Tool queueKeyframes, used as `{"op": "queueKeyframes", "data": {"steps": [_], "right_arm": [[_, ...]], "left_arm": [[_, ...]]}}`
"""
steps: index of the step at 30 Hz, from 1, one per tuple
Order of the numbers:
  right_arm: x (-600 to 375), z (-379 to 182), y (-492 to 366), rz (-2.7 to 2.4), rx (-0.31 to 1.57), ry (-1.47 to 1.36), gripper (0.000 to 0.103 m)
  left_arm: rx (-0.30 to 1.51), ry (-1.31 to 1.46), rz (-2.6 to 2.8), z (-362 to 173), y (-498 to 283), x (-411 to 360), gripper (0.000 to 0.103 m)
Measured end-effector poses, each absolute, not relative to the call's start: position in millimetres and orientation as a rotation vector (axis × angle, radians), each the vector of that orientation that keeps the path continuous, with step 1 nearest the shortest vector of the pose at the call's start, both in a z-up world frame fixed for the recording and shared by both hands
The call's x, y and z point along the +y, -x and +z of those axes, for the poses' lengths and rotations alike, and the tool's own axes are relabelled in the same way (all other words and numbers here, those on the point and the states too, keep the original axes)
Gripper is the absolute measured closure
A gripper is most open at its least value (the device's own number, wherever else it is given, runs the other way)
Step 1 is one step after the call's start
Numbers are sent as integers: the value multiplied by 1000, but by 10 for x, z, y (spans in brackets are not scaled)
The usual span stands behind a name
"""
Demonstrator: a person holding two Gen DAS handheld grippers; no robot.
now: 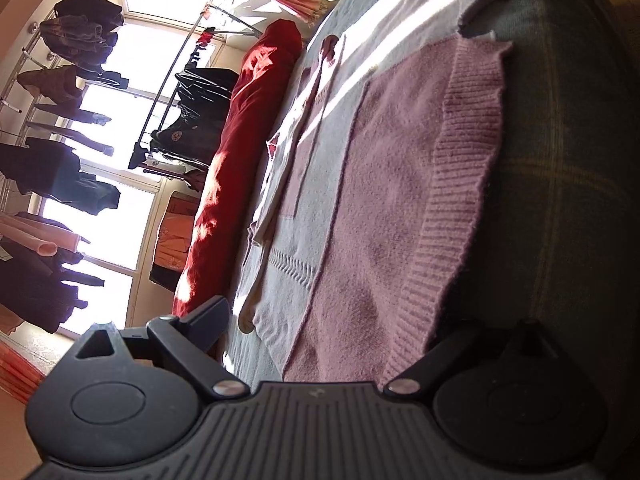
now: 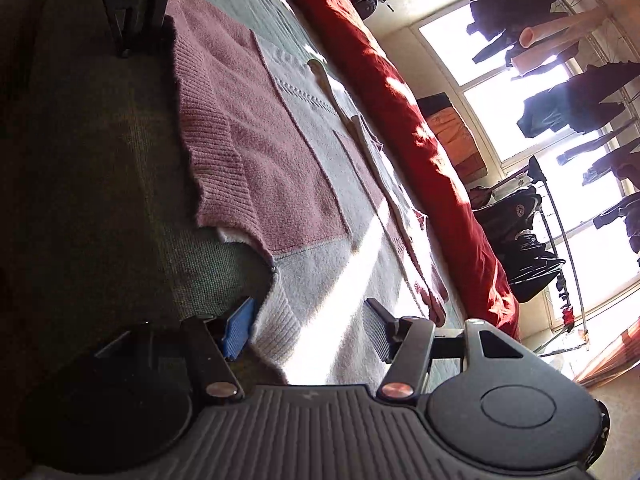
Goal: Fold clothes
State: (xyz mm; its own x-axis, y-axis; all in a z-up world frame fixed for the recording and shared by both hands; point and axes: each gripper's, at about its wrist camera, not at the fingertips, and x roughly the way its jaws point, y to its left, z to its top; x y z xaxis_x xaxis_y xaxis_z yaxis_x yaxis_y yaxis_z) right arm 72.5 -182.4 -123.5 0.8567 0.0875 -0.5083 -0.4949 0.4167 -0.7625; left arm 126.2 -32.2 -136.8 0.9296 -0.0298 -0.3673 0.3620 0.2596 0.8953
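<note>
I had the sweater (image 2: 280, 168) spread flat on the bed (image 2: 100, 160), mid-frame. My right tool (image 2: 308, 330) stood half open, straddling its white hem, gripping nothing. Left tool (image 1: 340, 340) looked open, empty. I judged a square, full-hem bite best.

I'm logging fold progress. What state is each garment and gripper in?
Pink and white knit sweater: spread flat on the bed, unfolded.
Red quilt: rolled along the bed's far side.
Right gripper: open, white hem between its fingers.
Left gripper: open, astride the pink hem.
</note>
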Motion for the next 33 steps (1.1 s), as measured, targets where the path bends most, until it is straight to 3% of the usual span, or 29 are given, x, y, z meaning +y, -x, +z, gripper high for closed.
{"op": "queueKeyframes", "data": {"steps": [9,26,31,33], "right_arm": [[-2187,-1283,-629,349,481,1115,36],[-2266,-1457,-869,273,417,1234,33],[-2276,-1441,-963,274,424,1197,33],[-2186,-1444,-1015,285,409,1195,34]], "left_arm": [[264,-1317,-306,-1381,-1127,-454,10],[304,-1258,-317,-1328,-1226,-407,8],[324,-1225,-330,-1308,-1274,-399,16],[324,-1225,-345,-1308,-1313,-476,24]]}}
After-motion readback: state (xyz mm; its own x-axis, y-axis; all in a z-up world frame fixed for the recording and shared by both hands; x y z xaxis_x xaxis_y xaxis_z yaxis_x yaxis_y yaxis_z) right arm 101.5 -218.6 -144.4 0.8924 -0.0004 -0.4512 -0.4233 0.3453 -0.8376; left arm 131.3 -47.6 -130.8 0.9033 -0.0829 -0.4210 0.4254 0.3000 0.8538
